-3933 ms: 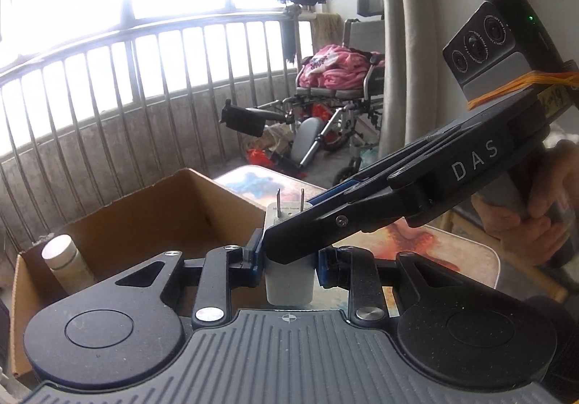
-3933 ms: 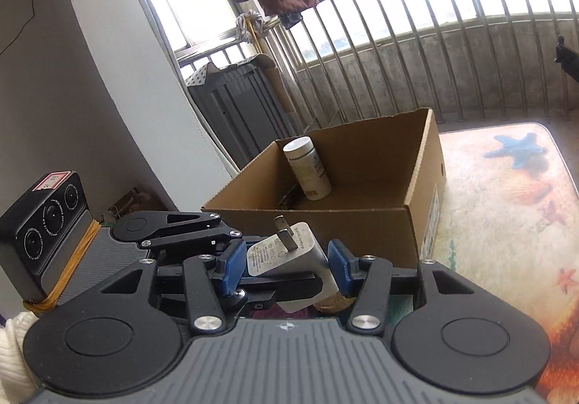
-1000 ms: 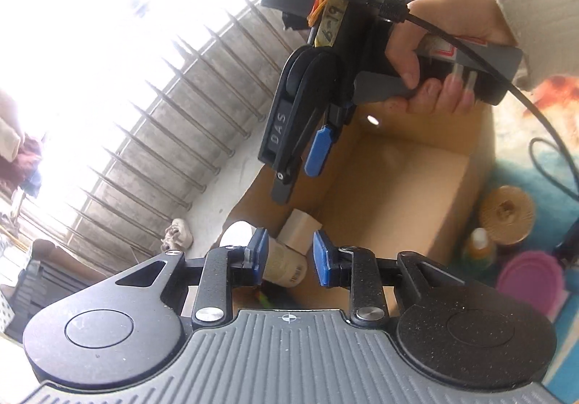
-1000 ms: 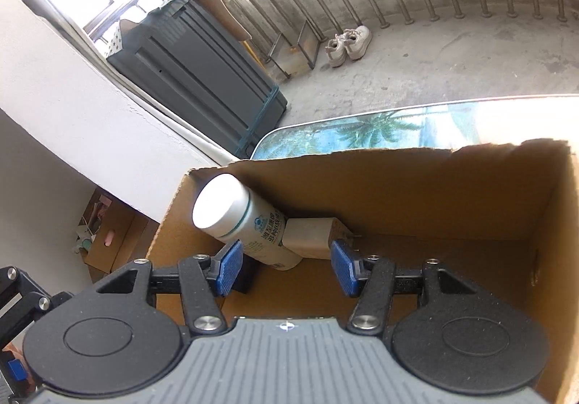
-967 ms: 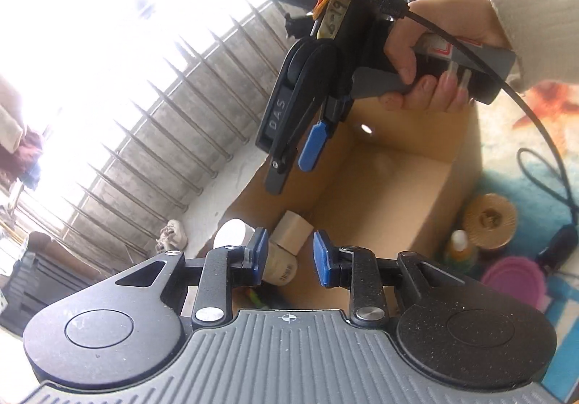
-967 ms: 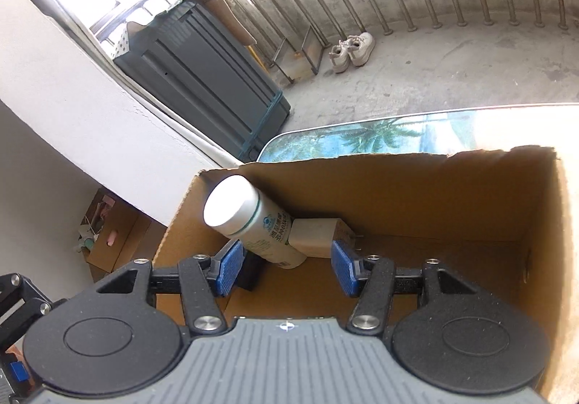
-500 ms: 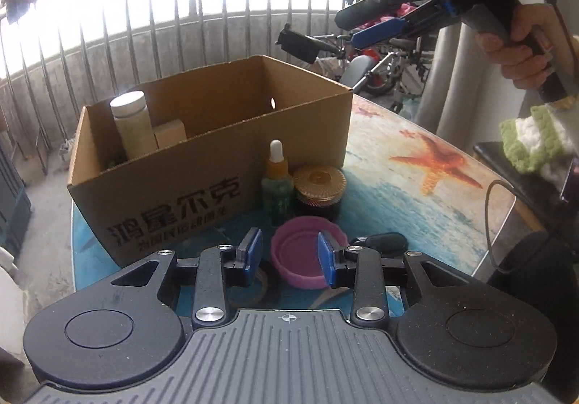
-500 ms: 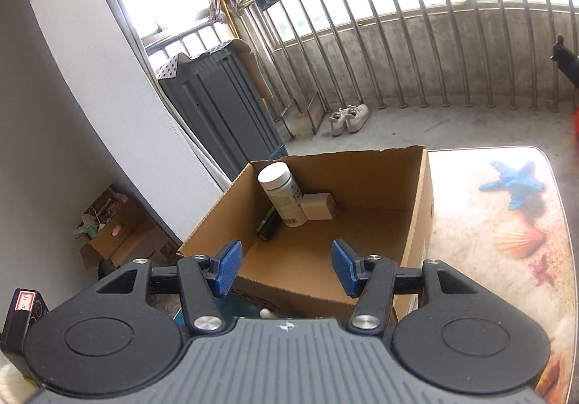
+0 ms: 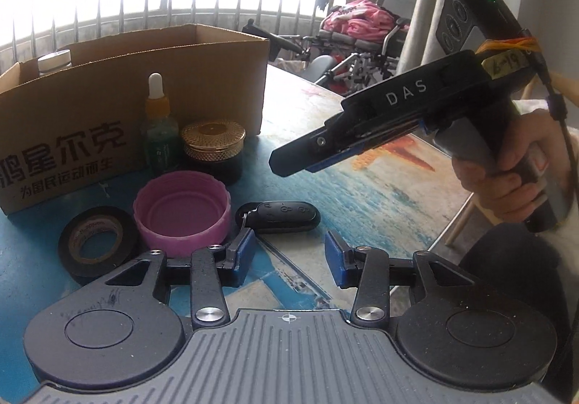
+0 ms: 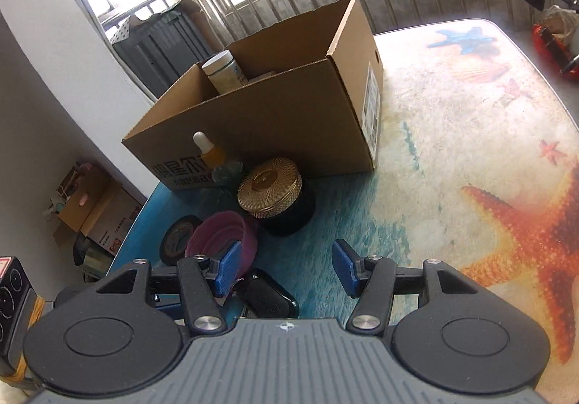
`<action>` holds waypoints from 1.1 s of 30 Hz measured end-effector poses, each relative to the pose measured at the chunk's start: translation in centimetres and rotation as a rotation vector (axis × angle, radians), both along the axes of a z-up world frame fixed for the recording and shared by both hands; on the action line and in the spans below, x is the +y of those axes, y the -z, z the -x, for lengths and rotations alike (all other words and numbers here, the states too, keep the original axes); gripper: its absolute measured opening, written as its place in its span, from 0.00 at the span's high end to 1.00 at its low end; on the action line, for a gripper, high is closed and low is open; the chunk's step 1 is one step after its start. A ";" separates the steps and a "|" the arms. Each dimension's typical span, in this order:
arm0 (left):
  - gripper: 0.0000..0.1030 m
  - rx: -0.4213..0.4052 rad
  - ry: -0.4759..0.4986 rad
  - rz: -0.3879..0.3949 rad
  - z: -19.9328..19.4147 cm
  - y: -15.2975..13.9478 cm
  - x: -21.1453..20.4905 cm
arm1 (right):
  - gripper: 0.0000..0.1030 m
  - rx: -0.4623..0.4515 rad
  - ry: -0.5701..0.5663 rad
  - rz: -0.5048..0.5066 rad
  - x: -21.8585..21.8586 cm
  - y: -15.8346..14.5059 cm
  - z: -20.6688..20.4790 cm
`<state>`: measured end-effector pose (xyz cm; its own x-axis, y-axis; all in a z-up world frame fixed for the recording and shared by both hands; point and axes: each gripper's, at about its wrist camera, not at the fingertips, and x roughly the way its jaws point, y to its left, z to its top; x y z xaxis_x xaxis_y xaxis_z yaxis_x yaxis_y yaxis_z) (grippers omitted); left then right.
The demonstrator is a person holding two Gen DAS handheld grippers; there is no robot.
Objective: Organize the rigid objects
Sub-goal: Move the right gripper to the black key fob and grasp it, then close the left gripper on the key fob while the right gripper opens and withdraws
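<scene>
hovering low over the bench [image 9: 380,186], the left gripper [image 9: 289,255] has its blue-padded fingers [image 9: 242,253] parted with nothing between them; they have just been opening. right ahead of them lies a black key fob [image 9: 280,216], and the left finger's tip sits just beside its ring end. next to the fob stands a pink plastic lid [image 9: 181,208], open side up, and a roll of black tape [image 9: 97,241] lies flat touching it on the far left.

behind those, a green dropper bottle [image 9: 159,129] with a white bulb stands upright beside a dark jar with a gold ribbed lid [image 9: 213,147], both close against the front wall of the cardboard box [image 9: 90,107]. a white-capped bottle [image 9: 54,62] peeks over the box's rim from inside.

the right gripper [image 10: 286,270] is held in a person's hand [image 9: 506,179] above the bench on the right, pointing down toward the same cluster. its fingers [image 10: 226,268] stand moderately apart and empty, opening a little further just now. from its own camera the key fob [image 10: 269,297] lies under the left finger, the pink lid [image 10: 220,234] and tape [image 10: 177,237] sit just beyond, then the gold-lidded jar [image 10: 275,194] and the dropper bottle [image 10: 213,158] in front of the box [image 10: 289,114]. the white-capped bottle [image 10: 222,72] stands in the box's back corner. the bench top [image 10: 470,150] shows a beach print with an orange starfish.
</scene>
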<state>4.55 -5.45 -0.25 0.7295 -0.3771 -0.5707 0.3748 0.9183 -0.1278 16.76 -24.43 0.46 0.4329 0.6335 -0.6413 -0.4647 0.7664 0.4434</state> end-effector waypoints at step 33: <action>0.55 -0.013 0.478 -0.262 -5.0 -0.2 -3.7 | 0.66 -0.245 -0.288 0.305 -4.0 1.0 7.6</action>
